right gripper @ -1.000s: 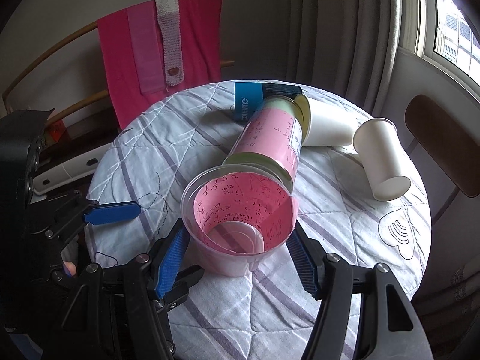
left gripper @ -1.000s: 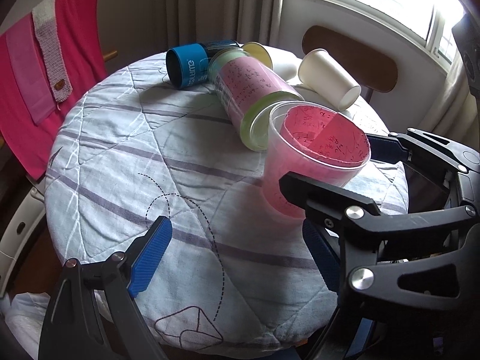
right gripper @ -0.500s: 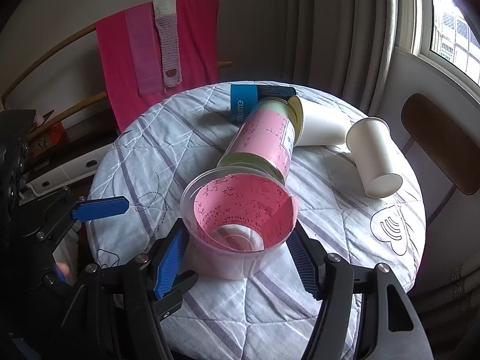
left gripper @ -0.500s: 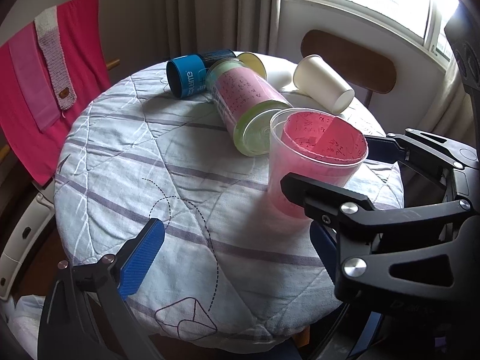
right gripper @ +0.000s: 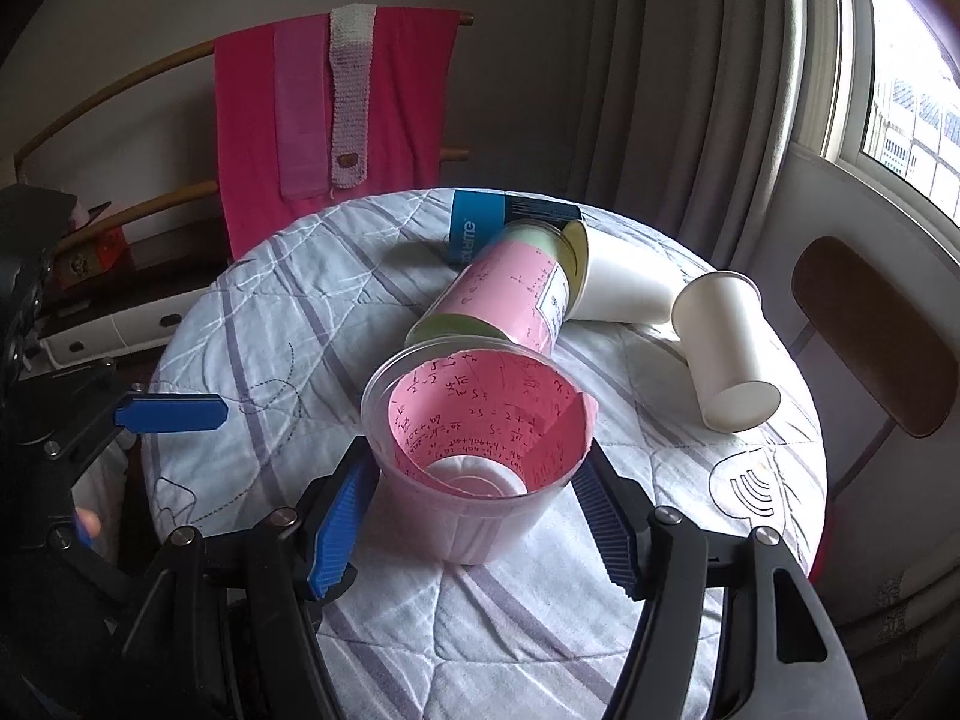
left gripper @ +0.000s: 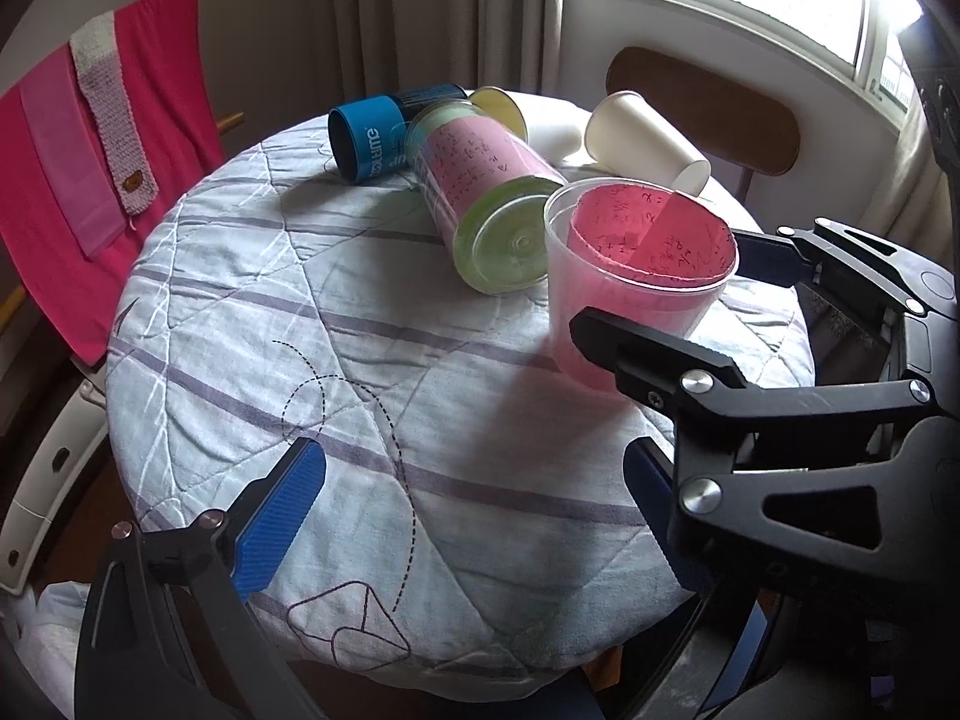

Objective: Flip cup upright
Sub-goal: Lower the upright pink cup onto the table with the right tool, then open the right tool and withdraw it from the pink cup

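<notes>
**Pink cup standing mouth-up, right fingers around it**

So the clear plastic cup with the pink scribbled paper liner is sitting upright on the round desk, mouth up, near the front edge on my side. My right gripper has its blue fingers on either side of the cup's lower wall. They look right up against it, though I honestly can't tell if they're pressing or just sitting beside it.

My left gripper is off to the side with its fingers wide apart, holding nothing, just hovering over the quilted cover with the purple stripes.

Just behind the cup there's a tall clear tumbler on its side, pink paper inside and a green base pointing at me, almost touching the cup's rim. Behind that a blue can lies on its side. Two white paper cups are down too: one tucked behind the tumbler, the other further right, near the desk's edge. Pink towel hangs on a rack at the back.
</notes>
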